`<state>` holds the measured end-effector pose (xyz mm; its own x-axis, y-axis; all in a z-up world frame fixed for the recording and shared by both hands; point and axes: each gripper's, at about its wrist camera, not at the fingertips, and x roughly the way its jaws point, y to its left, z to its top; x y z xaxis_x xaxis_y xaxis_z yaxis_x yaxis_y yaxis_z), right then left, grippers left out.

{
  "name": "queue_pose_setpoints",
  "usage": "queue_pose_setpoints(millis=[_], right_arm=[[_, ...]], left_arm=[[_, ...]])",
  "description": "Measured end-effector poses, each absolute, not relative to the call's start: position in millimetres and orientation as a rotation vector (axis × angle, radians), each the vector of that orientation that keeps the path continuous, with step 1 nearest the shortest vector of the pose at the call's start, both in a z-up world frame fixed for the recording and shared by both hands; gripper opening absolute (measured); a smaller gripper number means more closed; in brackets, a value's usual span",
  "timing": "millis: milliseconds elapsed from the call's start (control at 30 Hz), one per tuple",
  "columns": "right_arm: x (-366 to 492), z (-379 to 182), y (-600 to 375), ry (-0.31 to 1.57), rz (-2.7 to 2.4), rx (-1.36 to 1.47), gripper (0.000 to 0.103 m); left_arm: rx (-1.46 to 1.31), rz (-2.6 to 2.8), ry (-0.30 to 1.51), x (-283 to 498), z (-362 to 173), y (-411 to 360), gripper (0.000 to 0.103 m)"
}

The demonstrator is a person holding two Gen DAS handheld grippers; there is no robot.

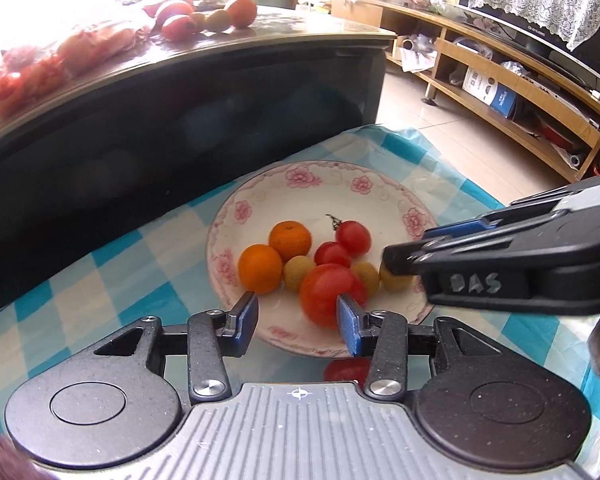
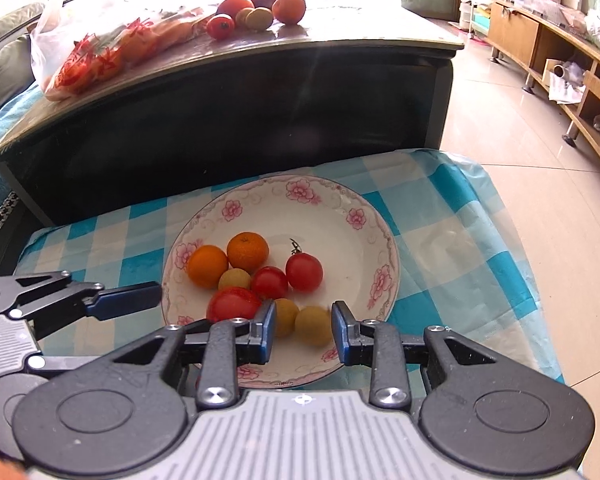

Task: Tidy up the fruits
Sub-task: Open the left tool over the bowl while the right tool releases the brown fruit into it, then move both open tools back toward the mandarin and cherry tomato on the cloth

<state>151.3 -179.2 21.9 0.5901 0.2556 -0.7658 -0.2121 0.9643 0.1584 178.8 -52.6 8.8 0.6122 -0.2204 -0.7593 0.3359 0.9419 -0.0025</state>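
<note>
Glossy ceramic plate (image 2: 384,248); checked plastic tablecloth (image 2: 440,216); polished tabletop (image 2: 340,36).

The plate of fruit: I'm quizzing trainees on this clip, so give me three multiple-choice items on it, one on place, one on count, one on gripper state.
1. Where does the plate stand?
A. on the checked cloth
B. on the dark table
C. on the floor

2. How many orange citrus fruits lie in it?
A. one
B. two
C. four

3. How stands the right gripper?
A. shut on a tomato
B. shut, holding nothing
C. open

Answers:
1 A, blue-and-white cloth shows all round the rim.
2 B, two oranges lie side by side at the far left.
3 C, its blue pads are apart, either side of a yellow-green fruit.
</note>
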Motion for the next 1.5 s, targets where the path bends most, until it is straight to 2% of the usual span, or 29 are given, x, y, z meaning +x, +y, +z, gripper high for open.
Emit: queue_pose_setpoints(millis=[833,1500], right_arm=[[90,18,-161,0.941,0.319,0.026,0.033],[125,-12,-125,1.044,0.419,-0.057,0.035]], left_arm=[[0.139,-0.288,0.874,140,13,-22,0.063],[0.096,-0.268,0.951,143,-4,5,0.067]])
